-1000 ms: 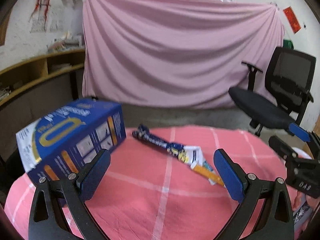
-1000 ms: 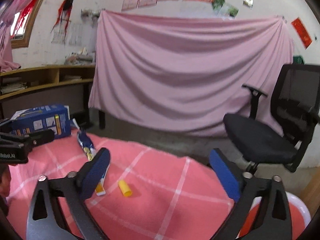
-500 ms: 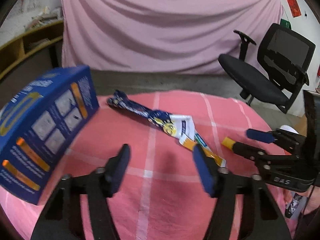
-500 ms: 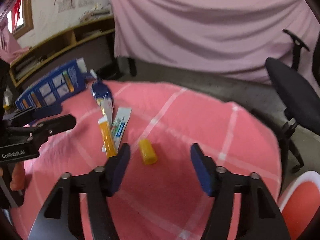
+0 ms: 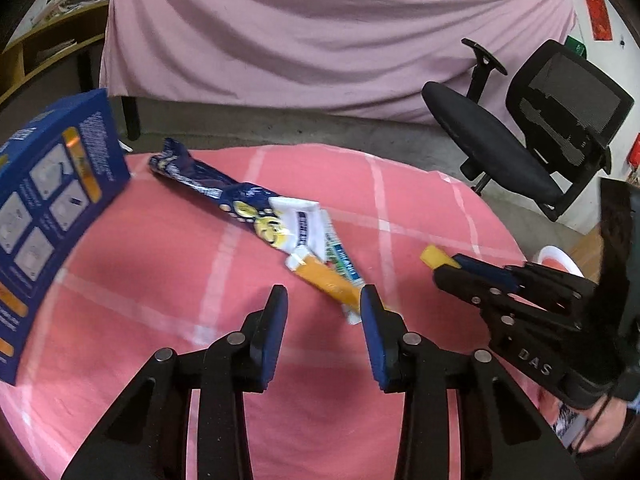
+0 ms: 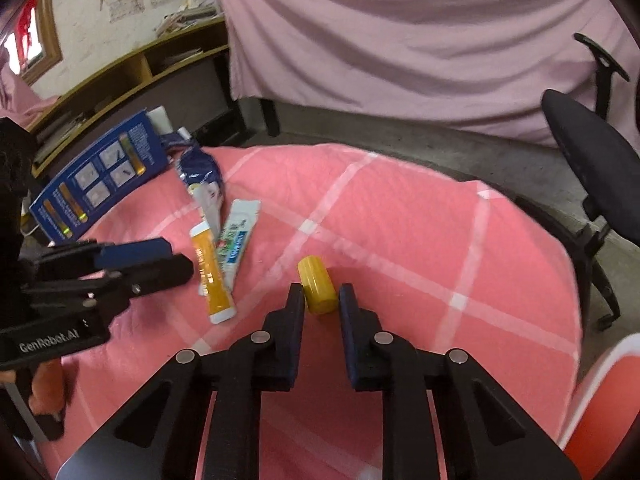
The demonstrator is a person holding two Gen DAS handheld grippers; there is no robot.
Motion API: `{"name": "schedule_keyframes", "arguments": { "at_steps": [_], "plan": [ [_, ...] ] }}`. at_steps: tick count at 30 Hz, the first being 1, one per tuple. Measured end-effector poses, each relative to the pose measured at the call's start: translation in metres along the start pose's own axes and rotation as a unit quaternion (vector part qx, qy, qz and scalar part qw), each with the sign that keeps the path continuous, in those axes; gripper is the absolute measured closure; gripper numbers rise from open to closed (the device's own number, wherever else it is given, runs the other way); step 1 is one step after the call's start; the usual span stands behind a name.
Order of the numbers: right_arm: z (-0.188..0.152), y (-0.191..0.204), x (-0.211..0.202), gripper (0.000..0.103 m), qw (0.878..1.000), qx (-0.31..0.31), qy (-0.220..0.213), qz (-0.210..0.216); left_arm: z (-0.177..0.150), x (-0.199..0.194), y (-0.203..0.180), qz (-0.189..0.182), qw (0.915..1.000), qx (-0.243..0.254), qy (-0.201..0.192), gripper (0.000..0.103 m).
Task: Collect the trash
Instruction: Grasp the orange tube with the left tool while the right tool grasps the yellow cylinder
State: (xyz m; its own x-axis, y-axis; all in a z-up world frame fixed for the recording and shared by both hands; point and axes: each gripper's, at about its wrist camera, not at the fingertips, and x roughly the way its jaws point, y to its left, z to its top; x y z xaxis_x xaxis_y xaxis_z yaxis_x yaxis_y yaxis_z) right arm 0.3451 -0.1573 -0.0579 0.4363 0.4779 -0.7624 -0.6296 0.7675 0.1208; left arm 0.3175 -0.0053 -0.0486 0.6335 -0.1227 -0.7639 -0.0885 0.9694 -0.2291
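Trash lies on a pink checked tablecloth (image 5: 160,248). The small yellow cap (image 6: 317,288) sits between the tips of my right gripper (image 6: 321,300), whose jaws are closing and touch its sides. The left wrist view shows this cap (image 5: 433,257) at the right gripper's tip. My left gripper (image 5: 322,309) is closing around the near end of an orange sachet (image 5: 326,282), with a gap still on both sides. A white-green sachet (image 6: 237,236) lies beside the orange sachet (image 6: 210,276). Beyond them is a crumpled blue snack wrapper (image 5: 200,180).
A blue carton (image 5: 52,208) stands at the table's left edge. A black office chair (image 5: 520,132) is off the far right, before a pink hanging cloth (image 5: 320,32). A red bin with a white rim (image 6: 600,396) sits low at the right. Wooden shelves (image 6: 132,68) line the left wall.
Both grippers tilted down toward the table and narrowed their jaws. The right one came around the yellow cap; the left one moved in over the orange sachet's end.
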Motion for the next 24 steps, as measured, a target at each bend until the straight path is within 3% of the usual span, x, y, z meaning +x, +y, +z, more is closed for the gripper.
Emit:
{"name": "schedule_keyframes", "arguments": {
  "at_steps": [7,10,17,24],
  "plan": [
    [-0.004,-0.017,-0.012,0.088,1.000,0.024,-0.011,-0.002,0.016,0.021,-0.024,0.049,0.9985,-0.002,0.025,0.071],
    [-0.003,-0.020,-0.011,0.088,1.000,0.028,-0.012,0.001,0.014,0.021,-0.024,0.060,0.9977,0.009,0.028,0.080],
    [-0.003,-0.011,-0.013,0.088,1.000,0.017,-0.019,-0.007,-0.004,0.013,-0.019,0.048,0.9980,0.032,0.025,0.093],
    [-0.007,0.003,-0.024,0.088,0.999,-0.010,-0.043,-0.021,-0.024,-0.003,-0.013,0.015,0.9994,0.030,0.008,0.094]
  ]
}}
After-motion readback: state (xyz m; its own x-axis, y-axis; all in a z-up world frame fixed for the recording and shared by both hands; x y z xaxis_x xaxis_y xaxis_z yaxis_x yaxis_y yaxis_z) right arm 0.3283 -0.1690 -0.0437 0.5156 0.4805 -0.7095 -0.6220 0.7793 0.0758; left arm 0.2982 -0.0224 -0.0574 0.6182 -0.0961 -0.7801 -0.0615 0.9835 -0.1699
